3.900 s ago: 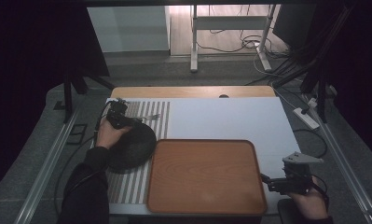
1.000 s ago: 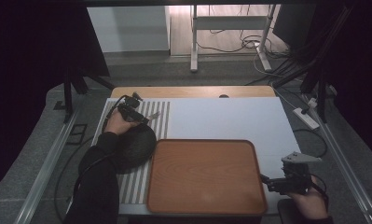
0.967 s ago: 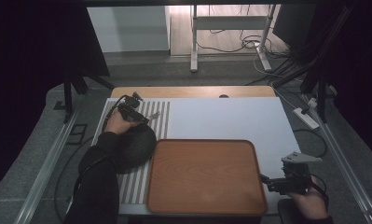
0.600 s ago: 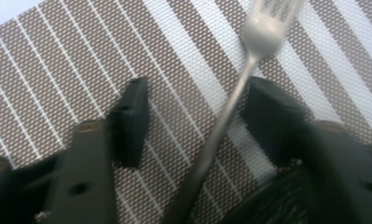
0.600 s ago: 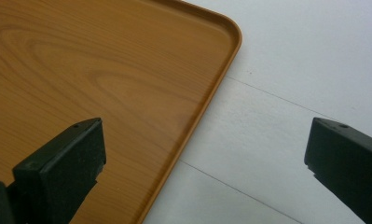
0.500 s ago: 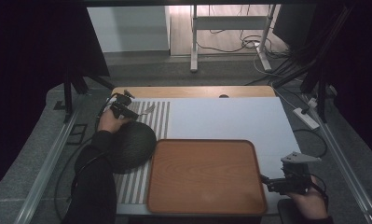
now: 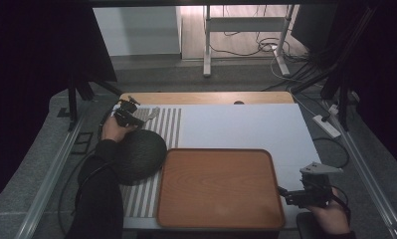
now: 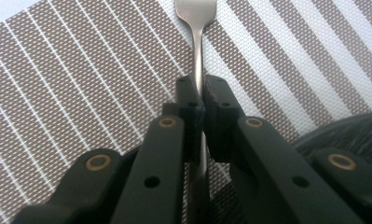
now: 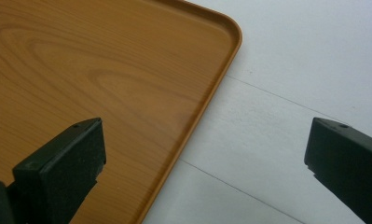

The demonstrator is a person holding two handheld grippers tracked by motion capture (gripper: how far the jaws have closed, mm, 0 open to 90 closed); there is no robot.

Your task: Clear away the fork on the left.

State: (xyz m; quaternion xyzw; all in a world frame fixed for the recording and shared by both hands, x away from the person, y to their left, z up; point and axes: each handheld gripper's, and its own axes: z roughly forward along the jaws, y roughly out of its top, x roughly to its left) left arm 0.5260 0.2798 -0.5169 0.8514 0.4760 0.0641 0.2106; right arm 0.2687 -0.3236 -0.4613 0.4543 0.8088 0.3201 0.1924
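A silver piece of cutlery [image 8: 198,46] lies over the brown-and-white striped placemat [image 8: 81,70], its broad end pointing away from me. My left gripper [image 8: 201,88] is shut on its thin handle. From above, that gripper [image 7: 136,115] sits at the placemat's [image 7: 171,124] far left corner, with the cutlery [image 7: 152,113] sticking out to the right. A dark round woven mat [image 7: 139,155] lies just in front of it. My right gripper [image 9: 204,154] is open and holds nothing, over the wooden tray's [image 9: 104,70] right rim near the table's front right [image 7: 285,191].
The wooden tray [image 7: 218,186] takes up the front middle of the white table top [image 7: 246,124]. The dark mat's edge [image 8: 342,135] is close beside the left gripper. A power strip [image 7: 326,125] and cables lie on the floor at the right.
My left gripper has shifted a little to the left and farther back over the striped placemat. The right gripper has stayed by the tray.
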